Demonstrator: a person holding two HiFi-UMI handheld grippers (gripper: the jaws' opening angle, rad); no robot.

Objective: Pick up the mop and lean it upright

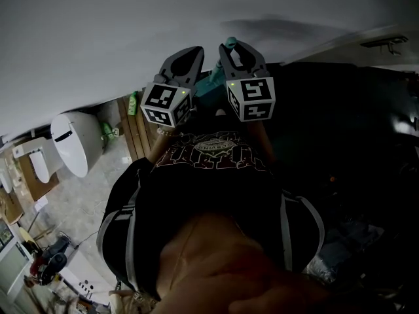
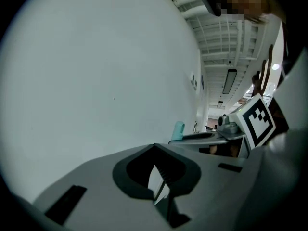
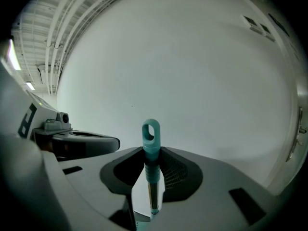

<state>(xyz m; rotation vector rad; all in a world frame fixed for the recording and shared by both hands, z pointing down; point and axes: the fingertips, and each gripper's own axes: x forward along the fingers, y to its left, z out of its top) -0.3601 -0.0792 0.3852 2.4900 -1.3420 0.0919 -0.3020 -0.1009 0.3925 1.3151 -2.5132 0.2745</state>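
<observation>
The mop's handle (image 3: 152, 177) is a thin metal pole ending in a teal cap with a hanging loop (image 3: 150, 134). My right gripper (image 3: 153, 172) is shut on it just below the cap, held up close to a white wall (image 3: 192, 71). The head view shows the right gripper (image 1: 230, 50) with the teal cap (image 1: 230, 42) poking past its tips. My left gripper (image 1: 190, 54) hangs right beside it, jaws together and holding nothing. From the left gripper (image 2: 159, 184) view, the teal cap (image 2: 178, 130) stands past the right gripper's body. The mop's head is hidden.
A white toilet (image 1: 72, 142) stands on a pale tiled floor at the left, beside a wooden slatted panel (image 1: 137, 136) and a green bottle (image 1: 133, 102). The person's dark-shirted torso (image 1: 209, 195) fills the middle. The right side is dark clutter.
</observation>
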